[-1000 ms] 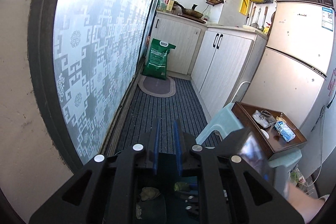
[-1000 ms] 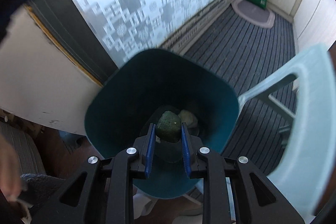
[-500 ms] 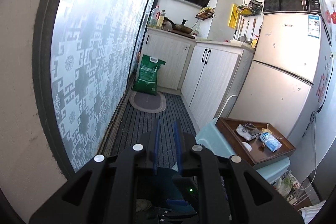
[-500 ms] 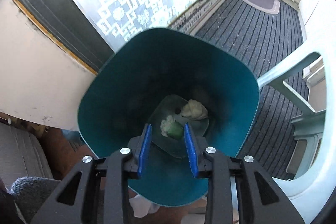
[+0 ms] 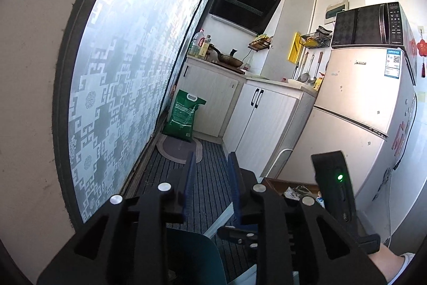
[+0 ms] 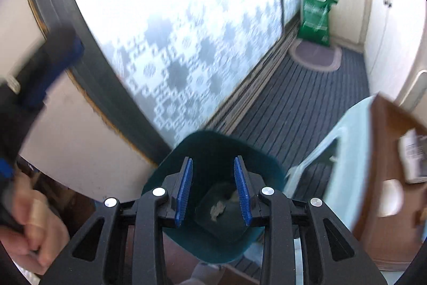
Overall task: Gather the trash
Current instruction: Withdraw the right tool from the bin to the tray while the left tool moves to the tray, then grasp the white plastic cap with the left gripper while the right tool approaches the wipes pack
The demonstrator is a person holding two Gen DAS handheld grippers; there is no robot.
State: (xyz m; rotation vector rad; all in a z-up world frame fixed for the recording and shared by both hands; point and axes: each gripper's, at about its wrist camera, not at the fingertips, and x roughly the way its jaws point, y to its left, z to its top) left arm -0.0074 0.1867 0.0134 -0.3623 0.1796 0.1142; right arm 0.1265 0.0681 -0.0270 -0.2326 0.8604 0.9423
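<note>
Right gripper [image 6: 213, 188] poised above the teal bin [image 6: 213, 239], jaws parted and empty; pale crumpled trash [image 6: 218, 207] on the bin's floor, blurred, perhaps tissue; left gripper [image 5: 209, 178] jaws spread, gripping nothing, over the striped floor [image 5: 210, 167]; wooden tray [image 6: 384, 151] at right, on a pale chair [image 6: 352, 151].

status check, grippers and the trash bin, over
Right gripper open, empty, above teal bin. Crumpled scraps lie on bin floor. Left gripper open, empty. More litter on brown tray.
</note>
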